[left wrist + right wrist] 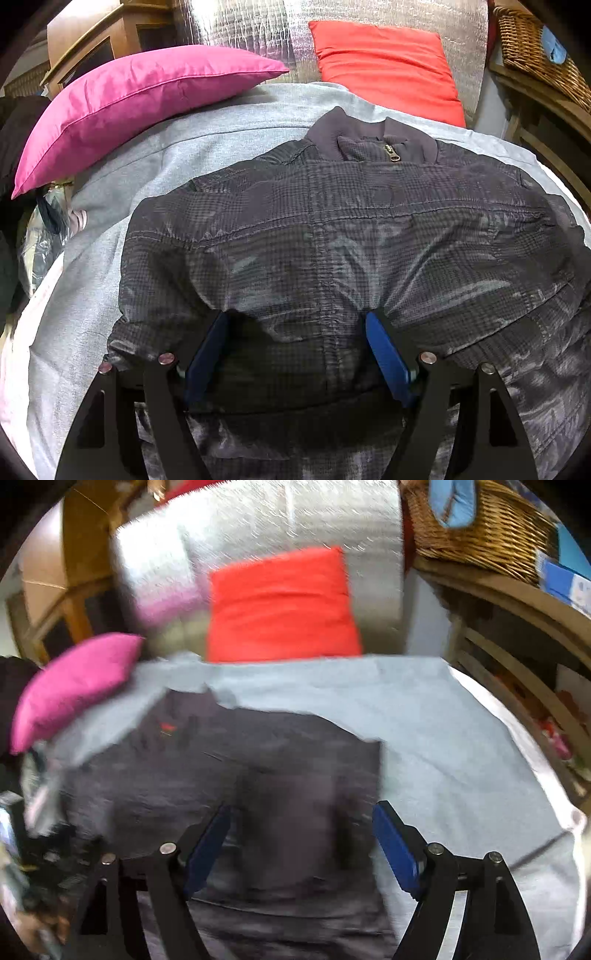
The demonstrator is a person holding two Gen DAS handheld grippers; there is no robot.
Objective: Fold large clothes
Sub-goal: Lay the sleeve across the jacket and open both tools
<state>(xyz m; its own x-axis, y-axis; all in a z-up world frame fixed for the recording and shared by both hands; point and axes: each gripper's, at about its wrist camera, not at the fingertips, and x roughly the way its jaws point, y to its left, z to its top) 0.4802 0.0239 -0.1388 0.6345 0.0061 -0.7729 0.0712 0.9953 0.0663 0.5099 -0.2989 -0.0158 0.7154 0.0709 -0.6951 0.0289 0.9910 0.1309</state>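
Though blurred rightward, jacket (332, 236) zipper (391, 152) leftward.

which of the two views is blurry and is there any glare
Right wrist view: motion-smeared throughout, so the dark jacket and red cushion lose their edges. Left wrist view: sharp, the jacket's zipper pull readable, with blown-out glare on the silver backing. Both bend straight lines toward the edges.
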